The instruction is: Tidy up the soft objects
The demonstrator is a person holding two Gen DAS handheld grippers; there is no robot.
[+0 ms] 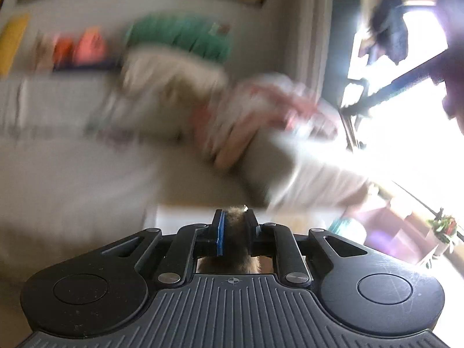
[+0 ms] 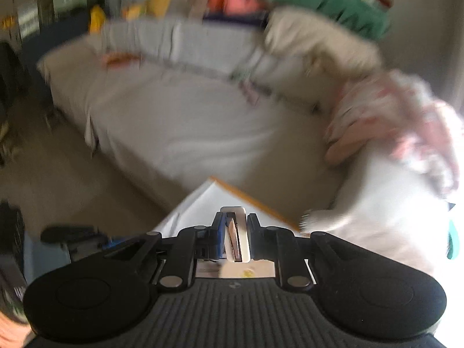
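Both views are badly smeared, so you are judging everything through blur, and that is itself the first risk.

The bed (image 2: 162, 121) fills most of the right wrist view, its grey sheet bare across the middle. Along its far edge, against the wall, lie a green pillow (image 2: 330, 3) and a cream pillow (image 2: 313, 43) just below it. Toward the bed's right side sits a heap of pink-patterned cloth (image 2: 406, 116) over a white bundle (image 2: 385, 211). These are the soft things to sort.

A white sheet with an orange edge (image 2: 232, 197) lies just ahead of your right tool, off the bed's near edge; what it is I cannot tell.

Your left tool (image 1: 234, 223) is nearly closed on a tuft of tan fur (image 1: 236, 232), seemingly part of a plush item hanging below, out of sight. The bite is small, at the very tips, so a fast swing could pull the fur free and drop it short of the bed.

Your right tool (image 2: 235, 232) is closed on a thin white flat piece (image 2: 242, 232) with a brown layer inside. It looks stiff and edge-held, so it may twist out if you hurry.

Slow down before releasing either one.
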